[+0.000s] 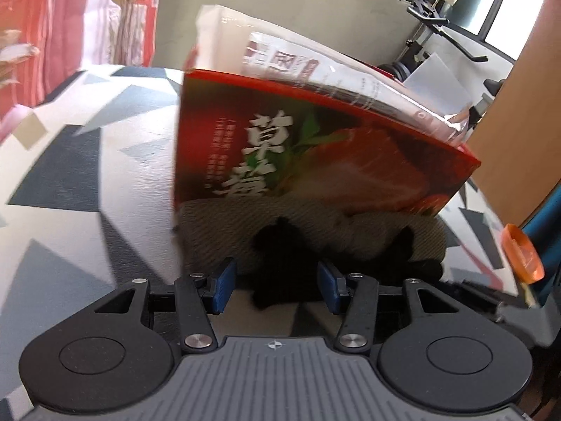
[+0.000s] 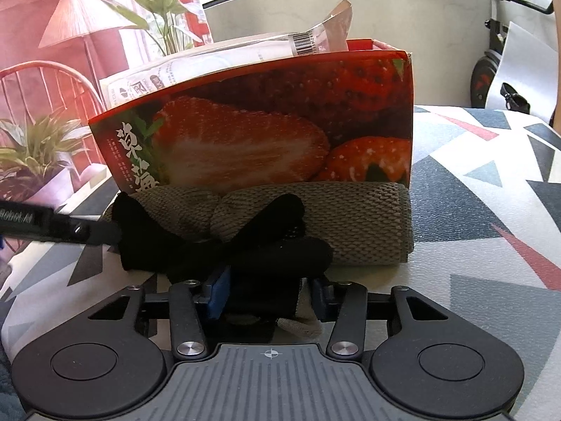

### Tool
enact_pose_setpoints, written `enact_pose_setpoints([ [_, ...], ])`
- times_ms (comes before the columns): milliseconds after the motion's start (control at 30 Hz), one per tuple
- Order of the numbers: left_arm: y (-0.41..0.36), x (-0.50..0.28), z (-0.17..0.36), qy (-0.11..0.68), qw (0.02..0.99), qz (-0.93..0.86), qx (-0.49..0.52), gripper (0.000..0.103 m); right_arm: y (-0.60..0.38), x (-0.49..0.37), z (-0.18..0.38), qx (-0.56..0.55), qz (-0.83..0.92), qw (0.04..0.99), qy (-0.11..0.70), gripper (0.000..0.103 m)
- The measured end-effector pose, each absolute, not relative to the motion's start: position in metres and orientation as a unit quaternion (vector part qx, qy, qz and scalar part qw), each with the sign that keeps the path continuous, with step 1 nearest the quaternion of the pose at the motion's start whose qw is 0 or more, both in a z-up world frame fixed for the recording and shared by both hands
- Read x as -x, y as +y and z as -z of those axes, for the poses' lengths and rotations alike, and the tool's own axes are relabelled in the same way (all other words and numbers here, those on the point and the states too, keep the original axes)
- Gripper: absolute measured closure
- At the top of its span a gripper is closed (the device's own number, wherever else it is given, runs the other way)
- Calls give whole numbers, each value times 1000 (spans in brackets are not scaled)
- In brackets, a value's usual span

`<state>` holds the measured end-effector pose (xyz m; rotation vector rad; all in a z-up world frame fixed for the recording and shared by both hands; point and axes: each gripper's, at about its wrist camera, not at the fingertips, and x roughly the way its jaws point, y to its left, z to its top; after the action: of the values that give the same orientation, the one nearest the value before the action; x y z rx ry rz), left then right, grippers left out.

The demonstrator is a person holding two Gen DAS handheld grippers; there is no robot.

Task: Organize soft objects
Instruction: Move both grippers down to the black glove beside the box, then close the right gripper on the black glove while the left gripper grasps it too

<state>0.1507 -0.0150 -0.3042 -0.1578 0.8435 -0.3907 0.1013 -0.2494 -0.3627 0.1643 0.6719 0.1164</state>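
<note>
A red strawberry-print box (image 1: 350, 161) (image 2: 280, 133) stands on the patterned cloth and holds white plastic packets (image 1: 280, 56) (image 2: 196, 59). Against its front lies a rolled khaki knit cloth (image 1: 224, 231) (image 2: 357, 221). A black fabric piece (image 1: 280, 245) (image 2: 217, 242) lies over that roll. My left gripper (image 1: 277, 286) is open, and the near end of the black fabric lies between its blue pads (image 1: 222, 286) without touching them. My right gripper (image 2: 268, 296) is shut on the black fabric's near edge, with a khaki end (image 2: 301, 326) hanging below.
The geometric grey, white and red tablecloth (image 1: 87, 161) (image 2: 491, 210) covers the surface. An orange plastic piece (image 1: 522, 256) sits at the right edge. Potted plants (image 2: 31, 154), a lamp (image 2: 84, 17) and a chair stand behind on the left. A wooden panel (image 1: 526, 112) rises on the right.
</note>
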Motion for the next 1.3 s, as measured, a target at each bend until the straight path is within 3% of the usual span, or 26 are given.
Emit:
enact_pose_setpoints([
  [300,-27,-164,321,421,881,195,95,50,-251,-99,362,-81,-61,939,328,64],
  [567,-28,-157,321,415,882,205,87,67,-248,-98,361,-78,-59,938,334,64],
  [967,-17,-133,323,417,879,210,97,73,-243,-83,355,-67,-73,924,370,61],
  [1300,-15,-122,316,404,884,216,91,77,-237,-76,345,-60,-81,926,363,91],
])
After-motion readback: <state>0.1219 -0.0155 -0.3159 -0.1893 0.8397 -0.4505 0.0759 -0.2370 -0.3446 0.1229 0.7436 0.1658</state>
